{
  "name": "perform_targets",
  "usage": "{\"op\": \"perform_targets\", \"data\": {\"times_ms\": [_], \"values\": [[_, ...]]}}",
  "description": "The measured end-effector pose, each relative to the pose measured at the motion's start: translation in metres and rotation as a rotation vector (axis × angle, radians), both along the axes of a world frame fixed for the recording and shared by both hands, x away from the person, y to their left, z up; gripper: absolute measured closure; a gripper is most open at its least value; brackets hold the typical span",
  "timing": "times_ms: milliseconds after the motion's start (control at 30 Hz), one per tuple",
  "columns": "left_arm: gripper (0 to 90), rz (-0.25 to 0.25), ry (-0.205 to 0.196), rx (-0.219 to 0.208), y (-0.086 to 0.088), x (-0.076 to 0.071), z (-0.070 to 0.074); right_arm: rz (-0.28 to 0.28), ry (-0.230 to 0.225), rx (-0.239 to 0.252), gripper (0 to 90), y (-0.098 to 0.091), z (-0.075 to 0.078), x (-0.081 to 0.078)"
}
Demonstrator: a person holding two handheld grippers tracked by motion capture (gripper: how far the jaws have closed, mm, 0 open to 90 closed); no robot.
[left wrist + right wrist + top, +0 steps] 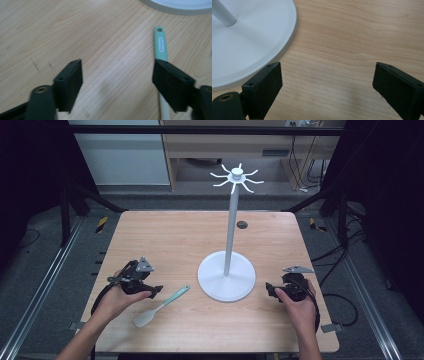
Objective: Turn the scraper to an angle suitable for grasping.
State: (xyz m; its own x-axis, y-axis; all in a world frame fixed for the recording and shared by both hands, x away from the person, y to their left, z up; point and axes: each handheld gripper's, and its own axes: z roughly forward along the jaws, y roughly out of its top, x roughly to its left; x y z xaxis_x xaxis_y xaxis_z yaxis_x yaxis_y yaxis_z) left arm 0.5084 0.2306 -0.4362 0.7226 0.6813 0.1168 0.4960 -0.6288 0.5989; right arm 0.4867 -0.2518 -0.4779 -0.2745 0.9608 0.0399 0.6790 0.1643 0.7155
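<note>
Slim spatula with a mint-green handle and pale, flat blade (161, 306) lying on the light wood-grain worktop (170, 240), long axis diagonal: blade near-left, handle end far-right toward the white round-based stand with a thin pole and spoked hook crown (227, 279). Left hand-held gripper (156, 291), jaws apart and empty, just beside the handle. Right hand-held gripper (269, 289), jaws apart, near the base's right rim. Dark framed surround; grey floor.

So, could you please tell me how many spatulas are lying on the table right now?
1: the spatula lies flat on the table, between the left tool and the stand base.
</note>
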Motion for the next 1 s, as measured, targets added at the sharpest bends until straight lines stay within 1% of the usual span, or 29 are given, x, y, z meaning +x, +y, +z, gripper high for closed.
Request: {"op": "perform_targets", "data": {"times_ms": [33,67,100,133,167,200,233,267,300,367,400,433,533,600,633,733,800,867,1000], "values": [[40.8,0.000,0.000,0.000,0.000,0.000,0.000,0.000,0.000,0.000,9.5,0.000,0.000,0.000],[45.5,-0.006,0.009,-0.001,-0.003,0.004,-0.001,0.004,-0.002,-0.003,9.5,0.001,0.000,0.000],[45.5,-0.012,0.021,0.003,-0.006,0.008,-0.002,0.004,-0.002,-0.003,9.5,0.001,0.000,0.000],[50.9,-0.023,0.035,0.011,-0.009,0.011,-0.004,0.009,-0.003,-0.006,9.5,0.001,0.000,0.000],[60.1,-0.038,0.057,0.027,-0.016,0.018,-0.006,0.016,-0.003,-0.009,9.5,0.003,0.000,-0.001],[64.5,-0.038,0.057,0.027,-0.016,0.018,-0.006,0.016,-0.002,-0.010,9.6,0.003,0.001,-0.001],[68.5,-0.045,0.062,0.040,-0.020,0.020,-0.007,0.018,-0.003,-0.013,9.6,0.003,0.001,-0.002],[71.5,-0.057,0.085,0.044,-0.026,0.026,-0.008,0.019,-0.004,-0.014,9.6,0.003,0.001,-0.002],[75.2,-0.063,0.098,0.039,-0.030,0.027,-0.009,0.017,-0.003,-0.010,9.6,0.003,0.001,-0.002],[81.4,-0.076,0.117,0.045,-0.036,0.030,-0.011,0.016,-0.002,-0.011,9.6,0.002,0.001,-0.002],[83.8,-0.076,0.117,0.045,-0.036,0.030,-0.011,0.016,-0.002,-0.014,9.6,0.002,0.000,-0.002],[86.1,-0.086,0.128,0.043,-0.042,0.031,-0.014,0.012,0.002,-0.009,9.6,0.002,0.000,-0.002],[90.0,-0.091,0.140,0.040,-0.048,0.031,-0.018,0.014,0.001,-0.011,9.7,0.002,0.000,-0.001],[90.0,-0.098,0.152,0.049,-0.052,0.031,-0.022,0.015,0.006,-0.014,9.6,0.003,0.000,-0.001],[90.0,-0.099,0.151,0.057,-0.054,0.031,-0.023,0.018,0.005,-0.016,9.7,0.003,0.000,-0.002],[90.0,-0.100,0.153,0.043,-0.057,0.030,-0.026,0.015,0.004,-0.014,9.7,0.003,0.000,-0.003],[90.0,-0.109,0.155,0.046,-0.061,0.029,-0.027,0.016,0.001,-0.013,9.7,0.002,0.000,-0.003],[90.0,-0.116,0.154,0.068,-0.064,0.027,-0.030,0.018,0.002,-0.011,9.7,0.002,0.000,-0.002],[90.0,-0.120,0.157,0.066,-0.067,0.025,-0.032,0.018,0.003,-0.013,9.8,0.003,0.000,-0.002]]}}
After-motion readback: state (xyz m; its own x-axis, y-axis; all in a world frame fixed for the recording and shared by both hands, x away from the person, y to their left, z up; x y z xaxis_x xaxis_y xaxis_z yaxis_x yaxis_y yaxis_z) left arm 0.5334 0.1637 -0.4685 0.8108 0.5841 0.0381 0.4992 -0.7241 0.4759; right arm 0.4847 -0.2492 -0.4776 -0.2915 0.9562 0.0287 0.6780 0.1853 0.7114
